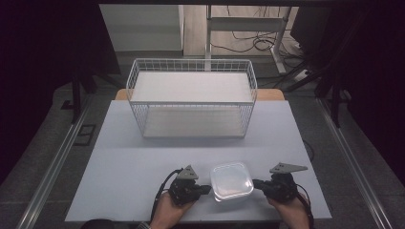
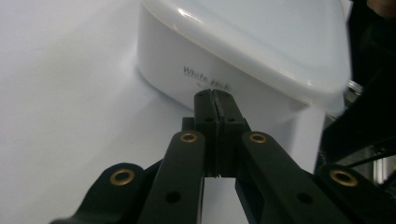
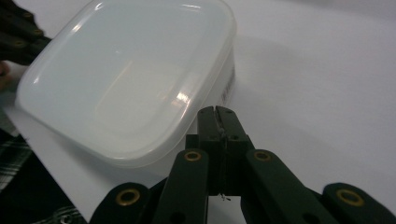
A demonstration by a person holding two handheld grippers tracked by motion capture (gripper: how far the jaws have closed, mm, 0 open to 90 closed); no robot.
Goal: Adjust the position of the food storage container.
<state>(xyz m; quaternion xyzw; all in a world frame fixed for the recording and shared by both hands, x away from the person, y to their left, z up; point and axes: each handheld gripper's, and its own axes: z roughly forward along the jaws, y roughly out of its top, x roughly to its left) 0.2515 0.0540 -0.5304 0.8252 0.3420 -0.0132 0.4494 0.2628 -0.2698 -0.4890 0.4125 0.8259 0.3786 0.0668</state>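
Observation:
A translucent white plastic box with its lid on (image 1: 231,180) sits near the table's front edge, between my two grippers. My left gripper (image 1: 206,189) is at its left side, jaws shut with nothing between them; in the left gripper view the shut tips (image 2: 214,96) press against or nearly touch the box wall (image 2: 187,70), just under some printed lettering. My right gripper (image 1: 256,183) is at the box's right side, also shut and empty. In the right gripper view its tips (image 3: 216,112) lie beside the lid's rim (image 3: 196,112), with the lid (image 3: 126,79) spread to the left.
A white wire basket (image 1: 192,97) with two flat shelves stands at the far middle of the pale table (image 1: 119,157). Beyond the table are desk legs and cables on the floor (image 1: 258,40). Dark rails run along both sides.

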